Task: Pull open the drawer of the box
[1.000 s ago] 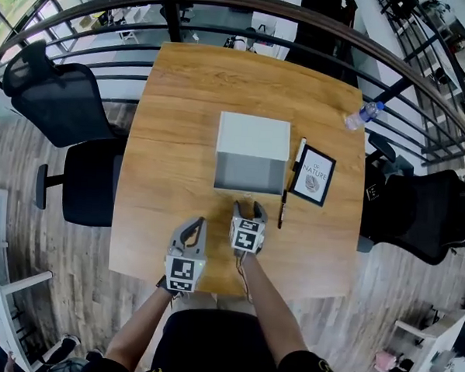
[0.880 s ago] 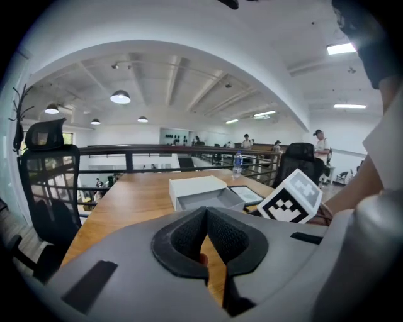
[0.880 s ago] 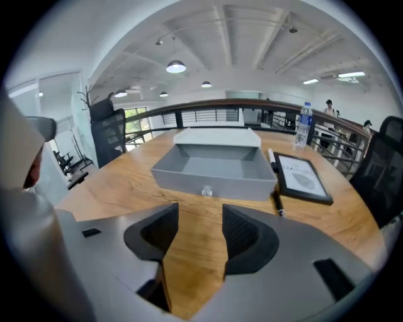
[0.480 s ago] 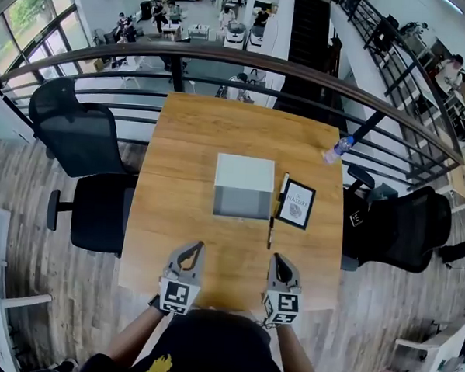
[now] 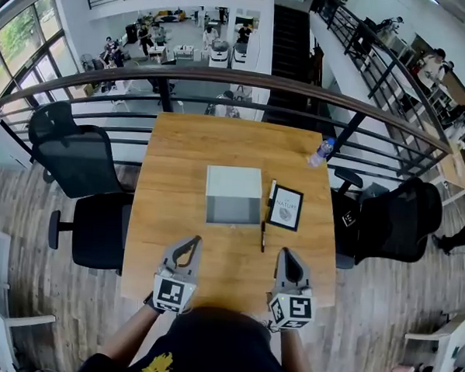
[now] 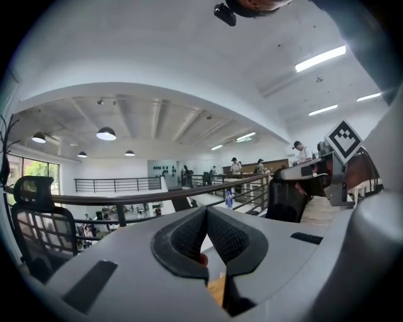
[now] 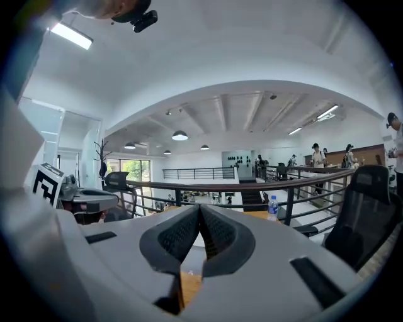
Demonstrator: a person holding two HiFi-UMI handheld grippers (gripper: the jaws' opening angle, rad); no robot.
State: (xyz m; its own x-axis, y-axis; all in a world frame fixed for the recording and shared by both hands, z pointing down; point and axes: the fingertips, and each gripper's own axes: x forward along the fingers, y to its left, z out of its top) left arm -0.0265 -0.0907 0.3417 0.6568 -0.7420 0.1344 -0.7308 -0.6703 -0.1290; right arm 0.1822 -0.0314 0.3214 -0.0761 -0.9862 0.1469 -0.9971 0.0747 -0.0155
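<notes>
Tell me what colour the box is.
The box is white on top, grey in front; the head view shows it best.

The box (image 5: 234, 183) is a small square-cornered case with a white top, standing upright and square to the edges at the middle of the wooden table (image 5: 179, 163). Its side toward the person shows 1 plain grey area, darker than the top, where the drawer (image 5: 233, 211) is. Whether the drawer sits shut or drawn out cannot be told from above.
</notes>
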